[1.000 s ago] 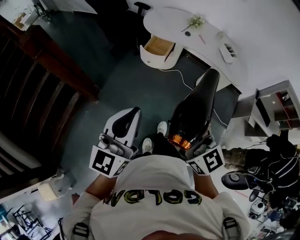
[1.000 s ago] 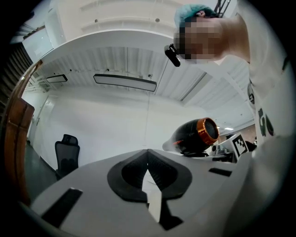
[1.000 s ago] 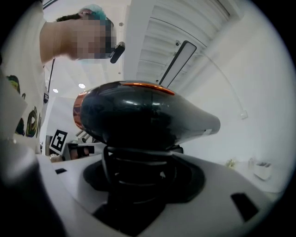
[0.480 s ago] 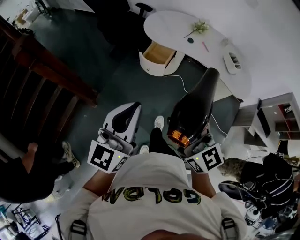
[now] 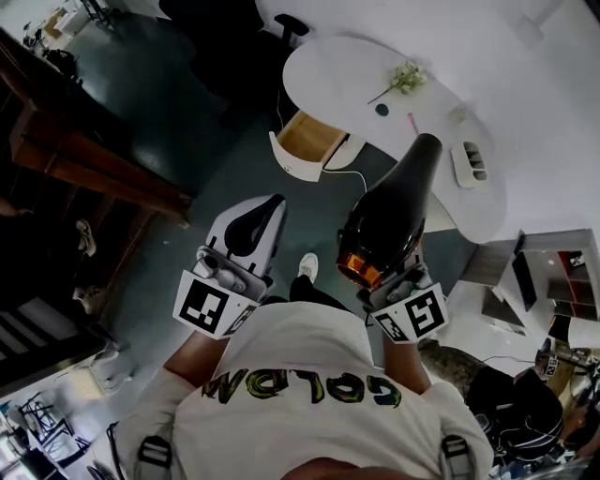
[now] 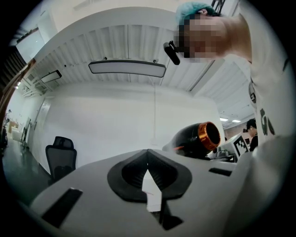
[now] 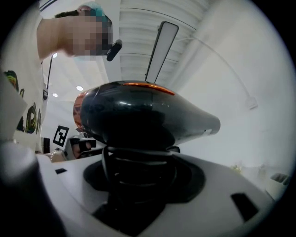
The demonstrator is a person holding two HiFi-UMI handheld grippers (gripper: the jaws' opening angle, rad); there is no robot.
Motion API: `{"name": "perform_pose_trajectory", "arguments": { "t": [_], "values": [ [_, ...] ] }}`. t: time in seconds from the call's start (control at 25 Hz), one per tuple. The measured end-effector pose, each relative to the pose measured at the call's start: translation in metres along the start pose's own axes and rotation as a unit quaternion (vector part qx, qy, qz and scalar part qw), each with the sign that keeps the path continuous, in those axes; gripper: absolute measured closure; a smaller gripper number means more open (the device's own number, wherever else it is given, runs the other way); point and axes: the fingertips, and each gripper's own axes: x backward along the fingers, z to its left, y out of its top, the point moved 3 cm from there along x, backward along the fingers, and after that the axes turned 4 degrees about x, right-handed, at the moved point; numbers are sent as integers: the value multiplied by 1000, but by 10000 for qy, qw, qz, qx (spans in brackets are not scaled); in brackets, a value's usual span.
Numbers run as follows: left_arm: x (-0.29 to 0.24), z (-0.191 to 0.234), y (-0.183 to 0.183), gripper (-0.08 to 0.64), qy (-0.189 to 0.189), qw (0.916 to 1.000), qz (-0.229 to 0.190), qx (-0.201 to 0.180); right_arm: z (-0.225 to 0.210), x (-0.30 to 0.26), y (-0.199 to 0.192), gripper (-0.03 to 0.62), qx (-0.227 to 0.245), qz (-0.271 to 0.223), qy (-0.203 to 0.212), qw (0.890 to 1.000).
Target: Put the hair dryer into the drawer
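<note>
A black hair dryer (image 5: 389,220) with an orange ring at its rear rides in my right gripper (image 5: 398,267), its nozzle toward the white desk (image 5: 356,75). In the right gripper view the jaws of the right gripper (image 7: 138,171) are shut on the hair dryer (image 7: 143,115) at its handle, with the cord wound round it. My left gripper (image 5: 262,211) is held beside it. Its pads meet with nothing between them in the left gripper view (image 6: 148,162), where the hair dryer (image 6: 196,139) shows at the right. The desk's wooden-lined drawer (image 5: 291,167) stands pulled out ahead.
A dark wooden railing (image 5: 94,159) runs along the left. A black office chair (image 5: 291,23) stands behind the desk. A white cable (image 5: 361,178) trails on the floor by the drawer. A sprig (image 5: 405,75) and small items lie on the desk. Shelves (image 5: 553,281) stand at the right.
Both grippers have travelled forward with the person, and the desk and its open drawer now sit nearer and lower in the head view. The hair dryer stays gripped.
</note>
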Motion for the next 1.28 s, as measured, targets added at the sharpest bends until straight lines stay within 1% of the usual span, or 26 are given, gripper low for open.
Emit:
{"name": "perform_pose_trajectory", "arguments": {
  "t": [0.2, 0.36, 0.56, 0.8, 1.08, 1.28],
  "values": [
    [-36, 22, -8, 549, 173, 9998, 17, 12, -39, -25, -7, 313, -16, 106, 102, 9999],
    [-56, 40, -13, 549, 210, 9998, 59, 32, -57, -42, -11, 313, -101, 166, 142, 9997],
    [-80, 69, -16, 549, 212, 9997, 76, 71, -78, -73, -15, 313, -91, 227, 135, 9996],
    [-118, 119, -16, 549, 121, 9998, 98, 118, -106, -128, -17, 313, -68, 264, 83, 9996],
    [-162, 202, -11, 549, -72, 9998, 131, 153, -134, -216, -17, 313, 11, 264, -91, 9996],
    [-184, 235, -5, 549, -287, 9994, 118, 175, -144, -252, -11, 313, 97, 228, -233, 9994]
  ]
}}
